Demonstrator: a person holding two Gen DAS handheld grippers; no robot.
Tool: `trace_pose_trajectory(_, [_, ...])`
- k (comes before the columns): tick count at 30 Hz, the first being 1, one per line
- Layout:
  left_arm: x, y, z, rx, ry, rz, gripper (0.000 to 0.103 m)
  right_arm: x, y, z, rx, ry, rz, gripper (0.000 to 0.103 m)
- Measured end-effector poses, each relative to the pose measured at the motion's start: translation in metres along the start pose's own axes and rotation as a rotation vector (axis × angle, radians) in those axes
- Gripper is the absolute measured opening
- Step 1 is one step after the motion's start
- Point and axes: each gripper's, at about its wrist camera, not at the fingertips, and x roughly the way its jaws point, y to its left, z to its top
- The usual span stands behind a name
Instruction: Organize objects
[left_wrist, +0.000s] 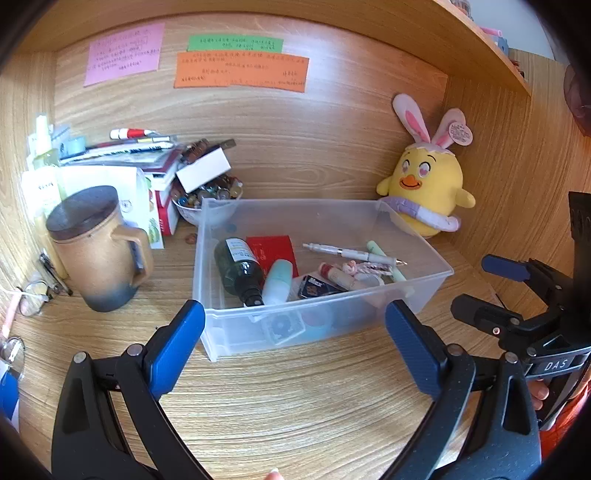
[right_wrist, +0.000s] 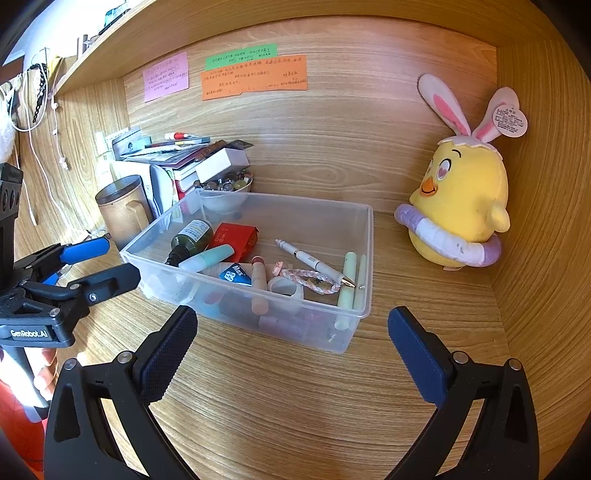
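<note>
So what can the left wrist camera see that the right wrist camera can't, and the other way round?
Only the left wrist view shows the eyeglasses lying left of the brown mug. Only the right wrist view shows cords and a dark chain hanging at far left. Both show the clear plastic bin holding a pen and a dark bottle, the yellow chick plush, and the wall notes.

Wood-grain surface inside a wooden alcove. Resting directly on it: a clear plastic bin at centre, a lidded brown mug to its left, a yellow plush chick in the back right corner, a bowl of marbles just behind the bin, and a stack of boxes and booklets at back left.
</note>
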Motion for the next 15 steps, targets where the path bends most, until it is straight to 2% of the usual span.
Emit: trace_pose_trajectory(15, [0.0034, 0.0012, -0.0010, -0.011, 0.013, -0.002, 0.099, 0.0015, -0.0007, 0.0009, 0.009, 0.007, -0.001, 0.103])
